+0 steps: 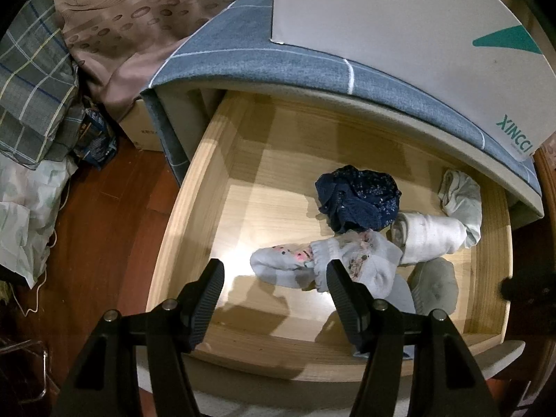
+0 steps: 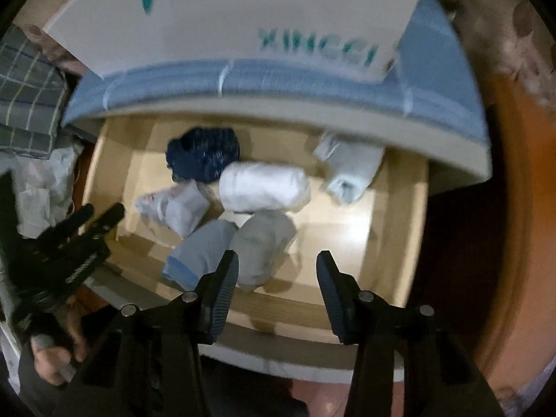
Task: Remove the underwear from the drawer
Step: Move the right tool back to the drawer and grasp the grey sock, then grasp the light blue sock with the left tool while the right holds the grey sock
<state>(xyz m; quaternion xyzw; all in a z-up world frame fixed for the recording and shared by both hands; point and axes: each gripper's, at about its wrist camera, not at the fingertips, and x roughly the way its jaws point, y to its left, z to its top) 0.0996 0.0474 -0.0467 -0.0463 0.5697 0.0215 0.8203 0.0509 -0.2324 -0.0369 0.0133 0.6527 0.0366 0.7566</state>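
Underwear, rolled or balled, lies in the open wooden drawer [image 1: 180, 215], all of it grouped toward the drawer's right half in the left wrist view. Nearest the drawer's front wall, the left gripper [image 1: 274, 274] hangs over the front edge with its jaws apart and nothing between them; the right gripper [image 2: 278, 267] hangs likewise above the front wall, jaws parted and empty, its view smeared by motion. Just inside the front wall lie a light blue piece [image 2: 201, 253] and a grey roll [image 2: 264, 246], touching each other. Next inward sits a pale patterned bundle [image 1: 326, 264], and beside it a white roll [image 1: 431, 236]. Farther back rests a dark navy speckled bundle [image 1: 358, 198], touching the patterned one; a pale grey-green piece [image 1: 462, 198], possibly folded, lies at the drawer's right rear. Above the drawer's back edge runs a blue checked cushion top [image 1: 243, 52] bearing a white box [image 1: 382, 17].
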